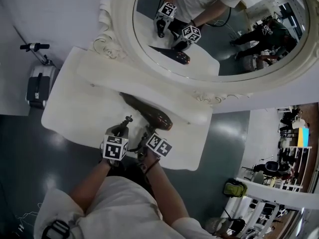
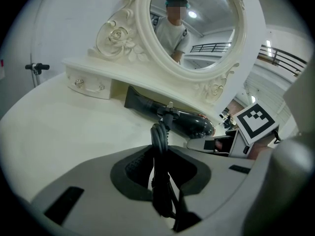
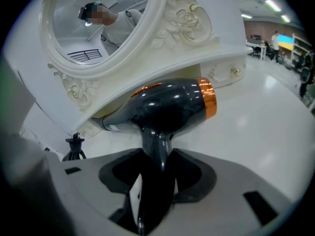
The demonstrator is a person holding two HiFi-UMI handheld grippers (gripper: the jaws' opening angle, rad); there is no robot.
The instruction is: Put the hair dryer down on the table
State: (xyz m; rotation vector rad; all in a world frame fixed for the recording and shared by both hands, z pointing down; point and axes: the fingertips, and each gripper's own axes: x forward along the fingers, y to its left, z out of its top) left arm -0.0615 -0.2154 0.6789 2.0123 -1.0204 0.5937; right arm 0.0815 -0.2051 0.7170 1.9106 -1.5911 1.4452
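The dark glossy hair dryer (image 1: 152,115) with an orange ring (image 3: 209,99) lies low over the white vanity table (image 1: 75,108), its body tucked under the raised shelf. I cannot tell whether it touches the tabletop. My right gripper (image 3: 157,167) is shut on its handle (image 3: 158,149), at the table's front edge (image 1: 148,133). My left gripper (image 2: 160,157) is shut on the bundled black cord (image 2: 159,139), with the plug (image 2: 169,112) sticking up past the jaws. In the left gripper view the dryer (image 2: 182,118) lies just beyond the cord.
An oval mirror in an ornate white frame (image 1: 119,39) stands on a raised shelf with a small drawer (image 2: 88,84) at the table's back. A grey suitcase (image 1: 38,86) stands on the floor to the left. The tabletop left of the dryer is bare.
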